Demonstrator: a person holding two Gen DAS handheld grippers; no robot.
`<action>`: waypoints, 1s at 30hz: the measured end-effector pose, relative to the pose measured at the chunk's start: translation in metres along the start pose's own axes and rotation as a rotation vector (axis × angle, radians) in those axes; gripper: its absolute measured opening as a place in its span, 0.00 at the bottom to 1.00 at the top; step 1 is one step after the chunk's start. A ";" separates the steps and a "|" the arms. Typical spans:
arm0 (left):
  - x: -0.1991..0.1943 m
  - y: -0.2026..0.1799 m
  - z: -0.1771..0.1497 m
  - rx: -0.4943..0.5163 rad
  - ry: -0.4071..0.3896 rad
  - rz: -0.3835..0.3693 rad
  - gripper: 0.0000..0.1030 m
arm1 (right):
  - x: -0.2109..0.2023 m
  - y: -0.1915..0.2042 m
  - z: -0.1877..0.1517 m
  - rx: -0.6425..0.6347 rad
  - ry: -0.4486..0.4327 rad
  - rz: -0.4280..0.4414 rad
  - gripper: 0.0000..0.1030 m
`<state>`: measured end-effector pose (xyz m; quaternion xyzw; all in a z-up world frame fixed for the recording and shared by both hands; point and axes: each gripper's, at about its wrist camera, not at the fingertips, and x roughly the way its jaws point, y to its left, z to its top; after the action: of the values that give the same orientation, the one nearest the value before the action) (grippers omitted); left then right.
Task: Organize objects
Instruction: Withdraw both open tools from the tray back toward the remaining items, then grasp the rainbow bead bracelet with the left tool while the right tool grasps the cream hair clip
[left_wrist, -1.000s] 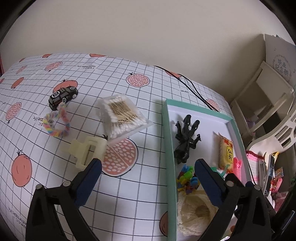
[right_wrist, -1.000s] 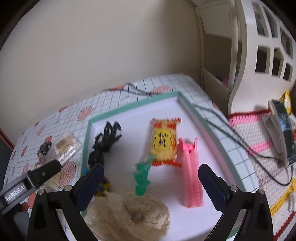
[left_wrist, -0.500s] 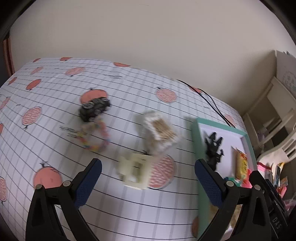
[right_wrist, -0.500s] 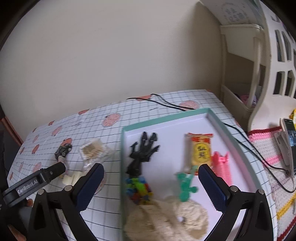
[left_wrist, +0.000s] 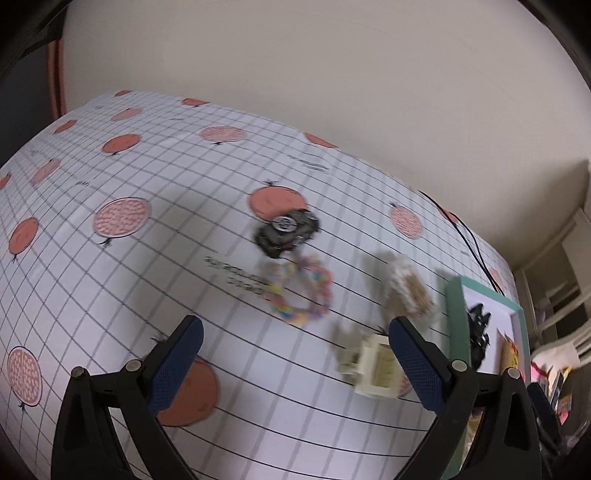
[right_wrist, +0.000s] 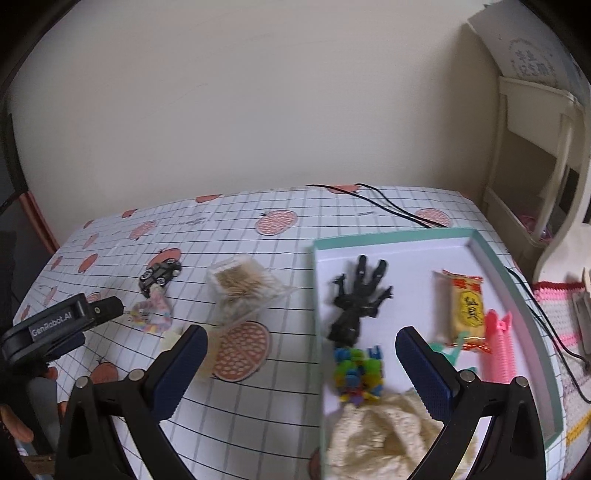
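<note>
Flanking toy car: bracelet, swab box, cream clip.

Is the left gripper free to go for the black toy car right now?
Probably yes. The left gripper is open and empty, and the toy car sits in the open ahead; only the pastel ring lies between.

On the table a toy car, bracelet and swab box lie left of the tray — inside it, a snack packet right of a toy hand.
</note>
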<state>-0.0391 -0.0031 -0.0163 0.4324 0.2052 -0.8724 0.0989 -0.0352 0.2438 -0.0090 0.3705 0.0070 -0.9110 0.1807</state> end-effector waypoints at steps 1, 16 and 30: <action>0.000 0.006 0.001 -0.015 0.001 0.003 0.97 | 0.000 0.004 0.000 -0.003 -0.002 0.006 1.00; 0.017 0.041 0.017 -0.065 -0.005 0.035 0.97 | 0.033 0.056 -0.010 -0.095 0.050 0.061 1.00; 0.041 0.025 0.028 -0.009 0.044 0.022 0.97 | 0.067 0.079 -0.022 -0.160 0.115 0.079 1.00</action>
<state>-0.0756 -0.0374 -0.0408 0.4532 0.2064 -0.8607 0.1061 -0.0386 0.1516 -0.0610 0.4067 0.0758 -0.8769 0.2447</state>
